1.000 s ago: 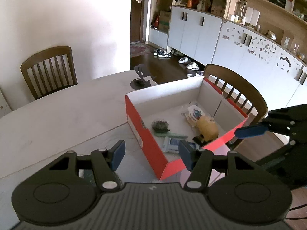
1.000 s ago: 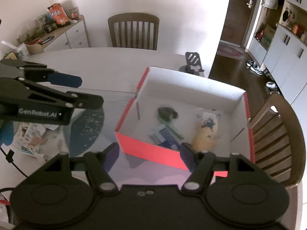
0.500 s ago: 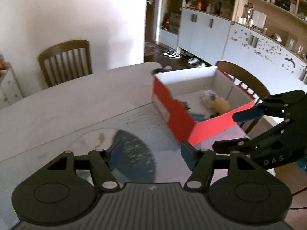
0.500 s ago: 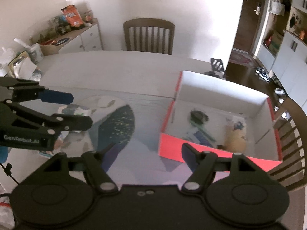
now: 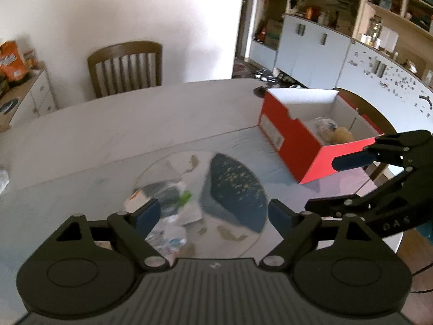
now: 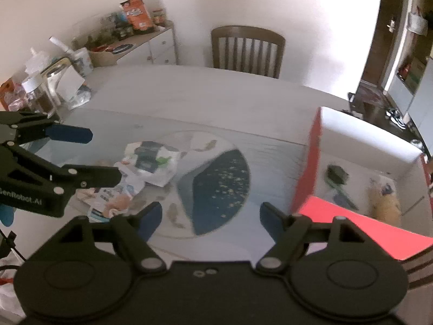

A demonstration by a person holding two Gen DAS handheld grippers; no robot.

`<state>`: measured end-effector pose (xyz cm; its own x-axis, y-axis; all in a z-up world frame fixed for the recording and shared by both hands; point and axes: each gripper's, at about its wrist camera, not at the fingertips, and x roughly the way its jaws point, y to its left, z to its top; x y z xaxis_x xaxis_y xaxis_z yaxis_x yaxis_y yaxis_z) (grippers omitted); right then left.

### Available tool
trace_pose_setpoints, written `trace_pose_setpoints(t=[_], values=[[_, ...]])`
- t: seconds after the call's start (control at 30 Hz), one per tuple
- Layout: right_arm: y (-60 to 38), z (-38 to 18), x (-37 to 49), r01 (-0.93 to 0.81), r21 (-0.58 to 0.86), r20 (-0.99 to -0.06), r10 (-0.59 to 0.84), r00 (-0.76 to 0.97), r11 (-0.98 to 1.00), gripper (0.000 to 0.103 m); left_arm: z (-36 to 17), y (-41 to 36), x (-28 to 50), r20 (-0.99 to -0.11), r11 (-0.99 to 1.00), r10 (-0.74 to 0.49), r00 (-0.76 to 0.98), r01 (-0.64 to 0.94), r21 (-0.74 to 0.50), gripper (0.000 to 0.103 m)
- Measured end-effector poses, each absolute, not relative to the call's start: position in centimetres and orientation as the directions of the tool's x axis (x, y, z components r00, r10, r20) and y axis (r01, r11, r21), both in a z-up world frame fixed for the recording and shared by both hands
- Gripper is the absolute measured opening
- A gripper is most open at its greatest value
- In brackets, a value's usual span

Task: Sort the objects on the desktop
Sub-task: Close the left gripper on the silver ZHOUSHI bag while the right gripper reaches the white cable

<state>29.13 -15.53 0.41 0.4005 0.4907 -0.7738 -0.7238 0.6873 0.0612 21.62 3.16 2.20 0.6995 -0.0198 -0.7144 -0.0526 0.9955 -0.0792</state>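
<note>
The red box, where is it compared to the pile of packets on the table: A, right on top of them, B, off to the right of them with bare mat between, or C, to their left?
B: in the right wrist view the red box stands right of the packets, with mat between.

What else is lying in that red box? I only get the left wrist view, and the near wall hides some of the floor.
Observer: The right wrist view shows a dark round object on the red box's floor, apart from the yellowish lump.
Operator: And what's past the table's left edge of my picture?
Observer: A glass jar with a white lid stands on the table there.
</note>
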Motion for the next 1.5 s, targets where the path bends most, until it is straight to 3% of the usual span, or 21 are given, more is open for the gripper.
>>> trace_pose_setpoints(t=[0.2, 0.8, 1.5], values=[[-12.7, -0.7, 27.2, -0.765, 0.054, -0.774, 0.511, 0.373, 0.642, 0.085, 0.7, 6.3, 20.4, -0.724, 0.989, 0.028, 0.69, -0.123, -0.08, 0.102], [-7.2, -6.5, 23.7, -0.806, 0.055, -0.823, 0.484, 0.298, 0.589, 0.084, -5.8, 13.4, 18.8, -0.807, 0.951, 0.063, 0.587, -0.281, -0.13, 0.103], [-4.3, -11.6, 24.0, -0.873, -0.022, -0.881, 0.403, 0.247, 0.488, 0.068, -10.2, 15.6, 20.4, -0.851, 0.928, 0.082, 0.519, -0.352, -0.125, 0.103]])
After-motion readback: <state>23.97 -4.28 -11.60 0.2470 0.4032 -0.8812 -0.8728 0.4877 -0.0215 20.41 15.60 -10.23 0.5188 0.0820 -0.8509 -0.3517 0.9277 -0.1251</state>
